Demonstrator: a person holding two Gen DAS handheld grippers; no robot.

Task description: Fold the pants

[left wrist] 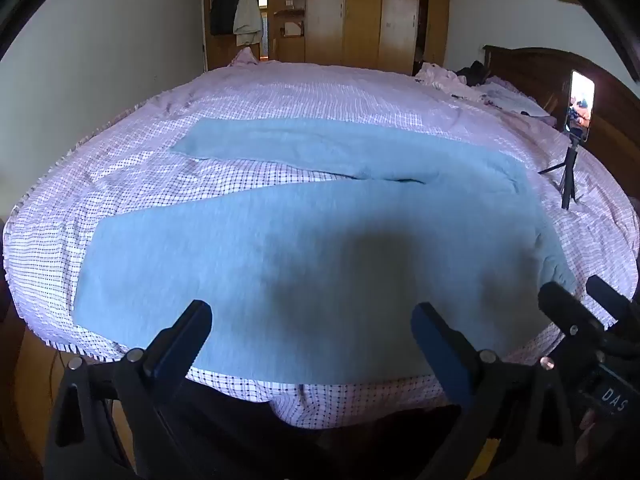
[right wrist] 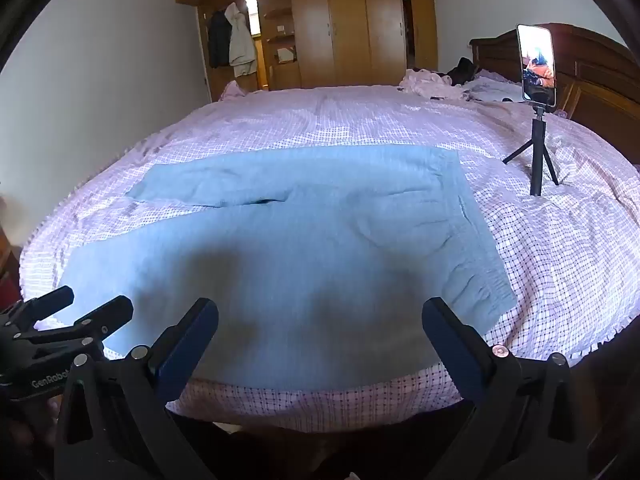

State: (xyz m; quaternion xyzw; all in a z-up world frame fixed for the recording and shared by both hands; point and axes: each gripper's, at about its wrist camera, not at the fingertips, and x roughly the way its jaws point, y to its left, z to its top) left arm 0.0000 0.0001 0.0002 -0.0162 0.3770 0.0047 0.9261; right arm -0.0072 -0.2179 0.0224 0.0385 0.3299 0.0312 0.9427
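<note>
Left gripper [left wrist: 310, 316] is hanging above the near edge of the bed [left wrist: 280, 92], jaws spread wide, gripping nothing. It is sitting over the near leg of the pants [left wrist: 280, 248], likely so it can drop onto the hem side for a first fold. Its shadow is falling on the fabric right ahead of the fingers, so it looks close above the cloth, not touching.

Pants are lying flat on the checked pink bedcover [left wrist: 320, 100], spread out full, legs running to the left and splaying apart in a V, bedcover showing between them. Far leg [left wrist: 280, 140] is lying further back. Waistband [right wrist: 476, 248] is sitting on the right end, gathered elastic, slightly puckered. Fabric is light blue, soft knit look, mostly smooth, a few creases near the crotch and waistband. No fold made yet, judging by the layout.

Right gripper [right wrist: 320, 320] is hovering over the near edge toward the waistband side, jaws also spread, holding nothing. Each gripper is showing at the edge of the other's view, so they are side by side.

Far right, a phone [right wrist: 538, 66] is standing on a small tripod [right wrist: 536, 160] on the bed, apart from the pants.
</note>
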